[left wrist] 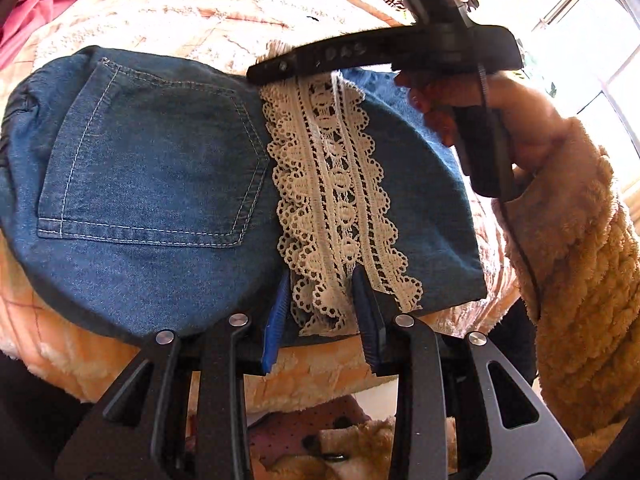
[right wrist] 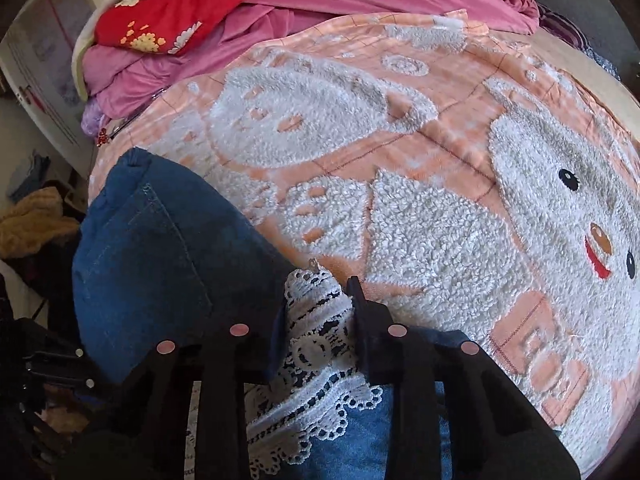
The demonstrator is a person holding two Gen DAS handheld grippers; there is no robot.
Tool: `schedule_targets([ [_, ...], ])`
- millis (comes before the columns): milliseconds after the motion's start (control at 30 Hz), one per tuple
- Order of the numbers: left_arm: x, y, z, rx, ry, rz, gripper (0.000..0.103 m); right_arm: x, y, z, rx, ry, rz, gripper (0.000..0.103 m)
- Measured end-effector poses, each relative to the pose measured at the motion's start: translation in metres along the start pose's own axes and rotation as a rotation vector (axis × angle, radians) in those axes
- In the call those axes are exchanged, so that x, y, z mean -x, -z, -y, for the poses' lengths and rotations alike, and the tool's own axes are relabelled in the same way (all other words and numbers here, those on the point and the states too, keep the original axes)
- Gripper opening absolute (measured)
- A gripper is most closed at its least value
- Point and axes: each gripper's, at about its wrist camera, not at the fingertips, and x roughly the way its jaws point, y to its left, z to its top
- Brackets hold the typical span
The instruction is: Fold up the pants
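Observation:
Blue denim pants [left wrist: 152,184] lie folded on the bed, back pocket up, with a cream lace trim [left wrist: 332,184] running across them. My left gripper [left wrist: 322,292] is at the near edge, its blue pads pinching the bunched lace hem. At the far edge my right gripper [left wrist: 272,66] comes in from the right, held by a hand [left wrist: 508,128]. In the right wrist view the right gripper [right wrist: 320,300] is closed on the gathered lace [right wrist: 316,320] beside the denim [right wrist: 152,260].
A peach fleece blanket [right wrist: 440,220] with white bear shapes covers the bed. Pink and red bedding [right wrist: 280,8] is piled at its far side. A fuzzy tan sleeve [left wrist: 580,260] fills the right. The bed's edge runs just under my left gripper.

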Motion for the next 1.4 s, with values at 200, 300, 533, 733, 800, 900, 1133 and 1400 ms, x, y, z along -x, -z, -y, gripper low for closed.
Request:
schedule_targets([
  [200, -0.004, -0.003, 0.003, 0.002, -0.006, 0.002, 0.025, 0.025, 0.003, -0.007, 0.0, 0.082, 0.083, 0.045],
  [300, -0.004, -0.003, 0.003, 0.005, -0.007, 0.013, 0.025, 0.058, 0.011, -0.013, 0.0, 0.122, 0.172, 0.052],
  [533, 0.014, -0.006, 0.003, -0.005, -0.06, 0.064, 0.027, 0.101, 0.043, -0.022, -0.039, 0.136, 0.229, 0.057],
  [733, 0.029, -0.011, 0.0, -0.009, -0.095, 0.102, 0.035, 0.086, 0.075, -0.032, -0.065, 0.139, 0.152, 0.057],
  [800, 0.032, -0.011, -0.002, -0.005, -0.105, 0.113, 0.039, 0.07, 0.083, -0.029, -0.092, 0.167, 0.099, 0.057],
  [900, 0.038, -0.013, -0.006, -0.002, -0.115, 0.125, 0.04, 0.052, 0.094, -0.021, -0.136, 0.182, 0.069, 0.058],
  [1133, 0.052, -0.014, -0.013, -0.007, -0.138, 0.155, 0.046, 0.073, 0.097, -0.026, -0.19, 0.154, 0.138, 0.059],
  [1400, 0.063, -0.016, -0.018, -0.009, -0.165, 0.185, 0.055, 0.119, 0.086, -0.042, -0.181, 0.154, 0.246, 0.07],
])
